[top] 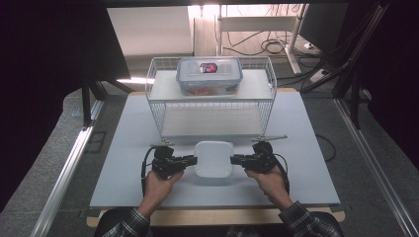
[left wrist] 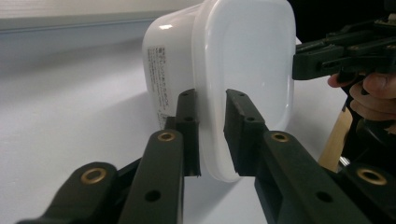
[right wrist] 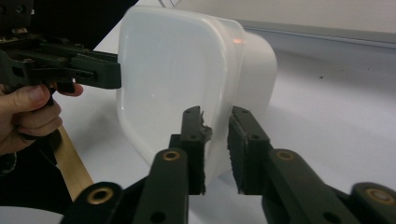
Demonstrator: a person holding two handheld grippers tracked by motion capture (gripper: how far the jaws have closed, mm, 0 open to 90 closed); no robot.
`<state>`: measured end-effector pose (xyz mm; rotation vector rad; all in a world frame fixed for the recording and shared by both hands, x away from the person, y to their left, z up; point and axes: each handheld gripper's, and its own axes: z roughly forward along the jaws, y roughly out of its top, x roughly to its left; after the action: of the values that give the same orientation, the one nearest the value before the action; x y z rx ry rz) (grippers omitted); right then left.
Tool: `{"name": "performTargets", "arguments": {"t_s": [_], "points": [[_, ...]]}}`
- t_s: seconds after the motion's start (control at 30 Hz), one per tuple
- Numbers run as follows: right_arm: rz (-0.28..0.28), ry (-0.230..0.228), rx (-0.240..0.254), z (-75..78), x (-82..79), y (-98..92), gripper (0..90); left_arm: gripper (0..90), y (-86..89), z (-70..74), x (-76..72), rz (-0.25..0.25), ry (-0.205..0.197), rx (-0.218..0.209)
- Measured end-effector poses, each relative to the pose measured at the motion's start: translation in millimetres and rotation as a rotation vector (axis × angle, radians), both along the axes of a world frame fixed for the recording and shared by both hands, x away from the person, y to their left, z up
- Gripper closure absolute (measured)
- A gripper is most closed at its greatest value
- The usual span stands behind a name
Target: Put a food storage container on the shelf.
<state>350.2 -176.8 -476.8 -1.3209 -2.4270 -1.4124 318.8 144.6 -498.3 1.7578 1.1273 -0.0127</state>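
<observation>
White tub [top: 213, 159] is clamped at opposite rims by left gripper [top: 190, 160] and right gripper [top: 236, 159]; printed label [left wrist: 156, 84] is seen from left gripper view.

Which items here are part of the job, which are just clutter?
In play: white container, left gripper and right gripper clamped on its lid rim at opposite sides.
Idle: wire basket, clear lidded box on top, cables behind.

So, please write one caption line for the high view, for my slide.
Left hand-held gripper and right hand-held gripper clamp opposite rims of a white lidded container before a wire basket.
</observation>
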Motion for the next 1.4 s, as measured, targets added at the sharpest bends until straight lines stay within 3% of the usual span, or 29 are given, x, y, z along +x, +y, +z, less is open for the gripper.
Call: {"name": "performTargets", "arguments": {"t_s": [0.1, 0.23, 0.53, 0.67, 0.77, 1.4], "points": [[-0.007, -0.034, -0.016, -0.6, 0.1, 1.4, 78.7, 79.3, -0.8, 0.4, 0.5, 0.011, -0.007, 0.006], [-0.022, -0.076, 0.010, 3.1, 0.0, 1.8, 78.8, 79.4, 0.3, 3.3, 1.1, 0.022, -0.027, -0.011], [-0.026, -0.165, 0.027, 21.9, -0.7, 1.9, 78.5, 79.1, -2.5, 29.8, 0.8, 0.039, -0.127, 0.030], [-0.020, -0.207, 0.044, 32.9, 1.5, 3.2, 78.5, 79.0, 0.1, 43.5, 2.1, 0.043, -0.164, 0.031], [-0.019, -0.212, 0.059, 39.0, 2.6, 3.5, 78.6, 79.0, 1.2, 49.0, 3.1, 0.043, -0.173, 0.026], [-0.007, -0.313, 0.098, 112.5, 23.8, 5.2, 78.7, 79.1, 5.3, 121.8, 21.2, 0.053, -0.276, 0.004]]}}
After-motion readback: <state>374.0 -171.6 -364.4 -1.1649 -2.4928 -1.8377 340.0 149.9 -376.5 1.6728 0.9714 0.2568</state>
